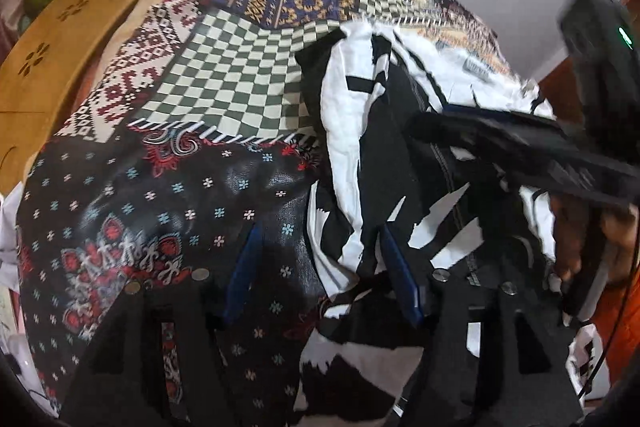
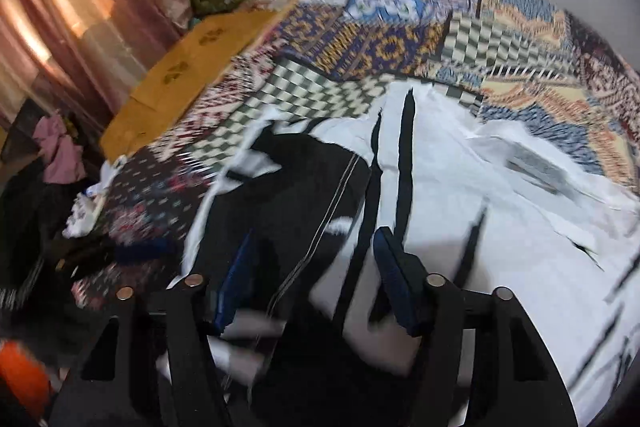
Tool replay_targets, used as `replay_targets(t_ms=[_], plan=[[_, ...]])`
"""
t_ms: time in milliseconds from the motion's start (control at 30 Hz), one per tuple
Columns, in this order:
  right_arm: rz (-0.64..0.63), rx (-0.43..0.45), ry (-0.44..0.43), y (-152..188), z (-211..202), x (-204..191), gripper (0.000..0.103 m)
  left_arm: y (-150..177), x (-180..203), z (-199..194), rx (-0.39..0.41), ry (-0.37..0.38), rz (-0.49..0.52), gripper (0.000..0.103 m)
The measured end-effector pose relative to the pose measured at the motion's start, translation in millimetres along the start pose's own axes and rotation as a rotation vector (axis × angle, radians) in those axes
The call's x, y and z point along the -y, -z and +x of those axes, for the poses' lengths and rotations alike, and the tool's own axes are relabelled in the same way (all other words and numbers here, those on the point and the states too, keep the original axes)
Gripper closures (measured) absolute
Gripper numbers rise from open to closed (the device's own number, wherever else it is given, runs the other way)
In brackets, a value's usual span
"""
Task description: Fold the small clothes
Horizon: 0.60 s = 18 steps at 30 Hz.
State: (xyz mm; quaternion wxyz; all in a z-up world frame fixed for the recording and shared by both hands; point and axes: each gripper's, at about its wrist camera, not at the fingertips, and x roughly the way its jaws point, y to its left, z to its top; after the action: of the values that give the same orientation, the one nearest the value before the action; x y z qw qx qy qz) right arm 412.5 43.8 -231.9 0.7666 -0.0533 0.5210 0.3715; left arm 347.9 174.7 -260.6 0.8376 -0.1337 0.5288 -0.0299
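Lay crumpled toward the right edge of the patchwork-print bedspread (image 1: pixel 224 79): black-and-white cotton garment (image 1: pixel 360 155). Hovered over it, jaws parted, gripping nothing: left gripper (image 1: pixel 324 267), right gripper (image 2: pixel 312 279).

I've got one black-and-white garment (image 2: pixel 460 195) here, rumpled and half bunched up, lying on the patchwork bedspread (image 1: pixel 224 75).

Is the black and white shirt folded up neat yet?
No. The black and white shirt lies crumpled and bunched on the patchwork cover.
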Motion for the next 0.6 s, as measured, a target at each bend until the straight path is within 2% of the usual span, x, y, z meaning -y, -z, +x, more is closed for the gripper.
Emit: replay_targets(t_ms=[100,133,167,200,233,433,600], plan=[[0.028,0.010,0.010,-6.3,14.2,3.9,0.059,2.5,4.6,2.3,0.018,-0.042,0.045,0.041],[0.041,0.014,0.003,-8.0,16.3,4.1,0.068,3.7,6.5,2.0,0.025,-0.053,0.056,0.041],[0.052,0.006,-0.017,-9.2,18.6,4.4,0.084,3.9,5.9,2.8,0.028,-0.059,0.058,0.041],[0.059,-0.008,-0.035,-9.9,21.7,4.0,0.092,3.6,5.7,3.4,0.031,-0.068,0.060,0.039],[0.053,-0.016,-0.041,-8.9,22.8,2.2,0.095,4.0,5.3,3.1,0.034,-0.077,0.057,0.039],[-0.059,0.072,0.069,3.1,-6.5,-4.5,0.099,8.0,-2.4,1.2,0.042,-0.119,0.016,0.038],[-0.102,0.053,0.164,16.2,-13.3,0.1,0.099,15.7,1.9,3.2,0.054,-0.197,0.039,0.032]])
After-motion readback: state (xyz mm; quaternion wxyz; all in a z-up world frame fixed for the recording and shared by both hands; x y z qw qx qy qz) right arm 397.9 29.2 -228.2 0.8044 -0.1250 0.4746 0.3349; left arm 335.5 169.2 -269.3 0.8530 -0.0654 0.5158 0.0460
